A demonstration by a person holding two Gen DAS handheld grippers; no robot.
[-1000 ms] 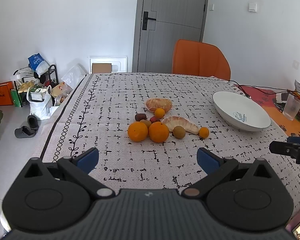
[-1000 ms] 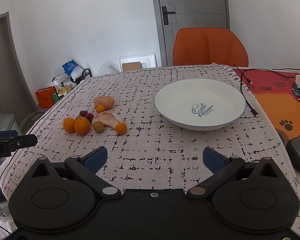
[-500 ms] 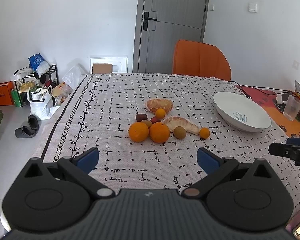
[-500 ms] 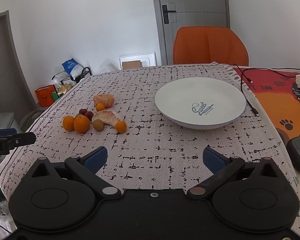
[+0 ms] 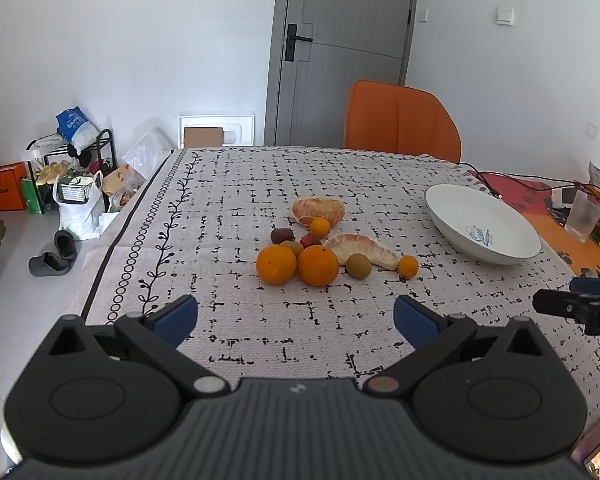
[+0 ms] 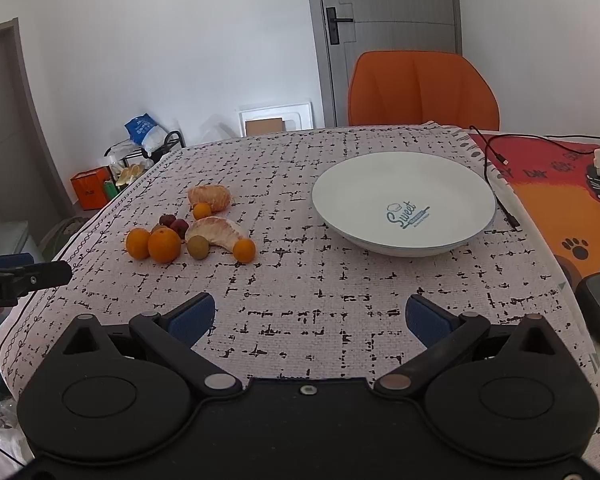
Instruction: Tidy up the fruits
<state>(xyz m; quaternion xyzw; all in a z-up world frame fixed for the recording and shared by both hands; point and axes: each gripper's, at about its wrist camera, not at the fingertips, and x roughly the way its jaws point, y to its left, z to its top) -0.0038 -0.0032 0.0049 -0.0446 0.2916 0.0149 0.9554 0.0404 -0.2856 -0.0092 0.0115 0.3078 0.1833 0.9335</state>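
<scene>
Blue-padded fingers of the left gripper [image 5: 296,316] stand wide apart above the near part of the table, with nothing between them. The right gripper [image 6: 310,316] is likewise spread wide and empty, poised over the white woven tablecloth with black dashes [image 6: 300,300].

Beyond the left gripper lies a cluster of fruit. Two large round oranges [image 5: 296,265] sit side by side, touching. Just right of them rests a small brownish-green round fruit [image 5: 359,266], leaning against a peeled curved pomelo segment [image 5: 360,248], with a small orange kumquat [image 5: 408,266] at that segment's right tip. Behind the oranges sit a dark brown round fruit [image 5: 281,235] and a small red fruit [image 5: 310,241]; another small fruit between them is mostly hidden. Farther back, a second small kumquat [image 5: 320,227] touches a peeled orange citrus half [image 5: 318,210].

Well to the right of the fruit, a wide shallow white ceramic bowl with a blue "Sweet" logo [image 6: 404,184] stands empty on the cloth. A black cable [image 6: 496,184] runs beside its far right rim onto a red and orange mat [image 6: 560,184].

At the table's far edge stands an orange upholstered chair [image 6: 422,88], with a grey door [image 6: 384,20] behind it.
</scene>
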